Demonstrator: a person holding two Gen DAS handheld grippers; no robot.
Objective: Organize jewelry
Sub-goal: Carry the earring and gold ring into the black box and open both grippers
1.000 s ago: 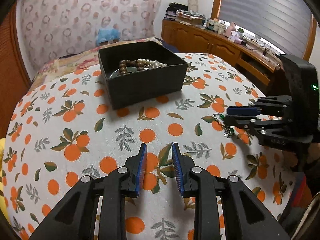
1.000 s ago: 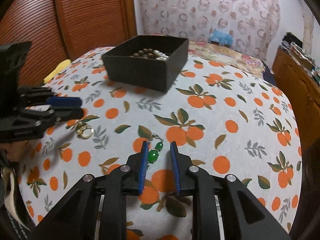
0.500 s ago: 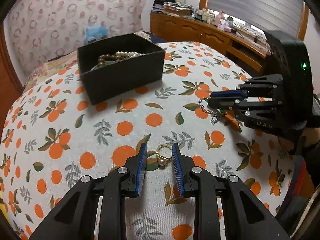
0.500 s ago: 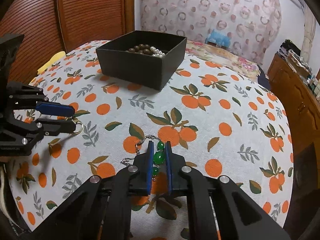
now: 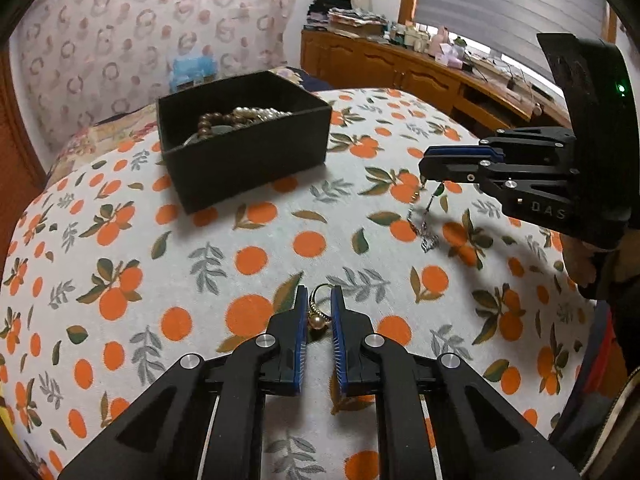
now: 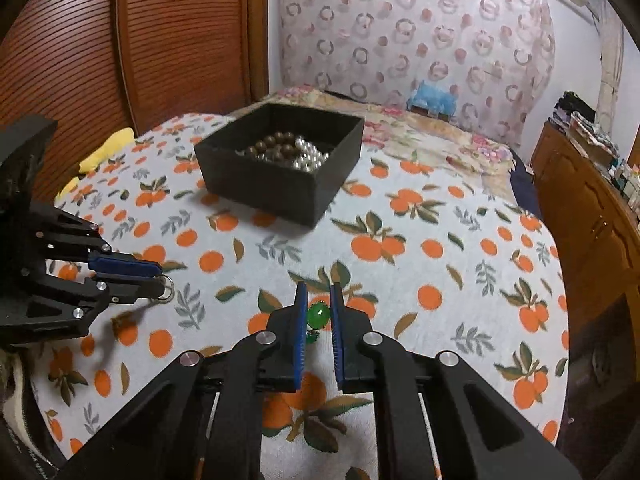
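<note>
Orange-and-leaf printed cloth covers the surface under both our tools. Nearest, our left gripper has its blue pads pressed in on a gold ring with a pearl; from the right wrist camera the ring's loop pokes out past the tips, and whether it rests on the cloth we cannot tell. Our right gripper is clamped on a green bead pendant, and from the left wrist camera its silver chain dangles from the tips, the lower end near or on the cloth. The two grippers sit apart, side by side. Farther on stands a black open box holding brown beads and pearls. Beyond it we see a patterned curtain, a wooden cabinet cluttered with small items, and a ribbed wooden door.
</note>
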